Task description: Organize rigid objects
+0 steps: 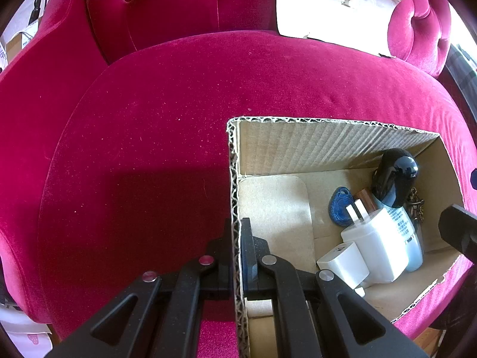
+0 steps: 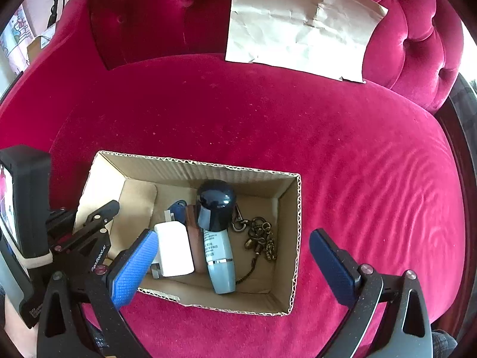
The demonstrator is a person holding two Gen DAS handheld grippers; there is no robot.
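the sofa [image 2: 328, 149] was deep crimson velvet, rippled with pale sheen; the cardboard box [image 2: 290, 208] was plain tan with ribbed walls; the bottle [image 2: 219, 256] was pale blue with a glossy navy cap [image 2: 216, 203] and a silver band; the chargers [image 1: 375, 244] were white; the key fob [image 1: 338, 205] was blue; the chain [image 2: 262, 238] was dull bronze; the right gripper [image 2: 235, 259] had black arms and textured blue pads [image 2: 134, 265]; the envelope [image 2: 298, 24] was creased off-white

Your left gripper [image 1: 237, 250] has matte black speckled linkage arms joined by round silver rivets. Your right gripper [image 2: 229, 256] carries the same black arms, with blue cross-hatched pads [image 2: 132, 268] on its fingers and small white lettering along one link.
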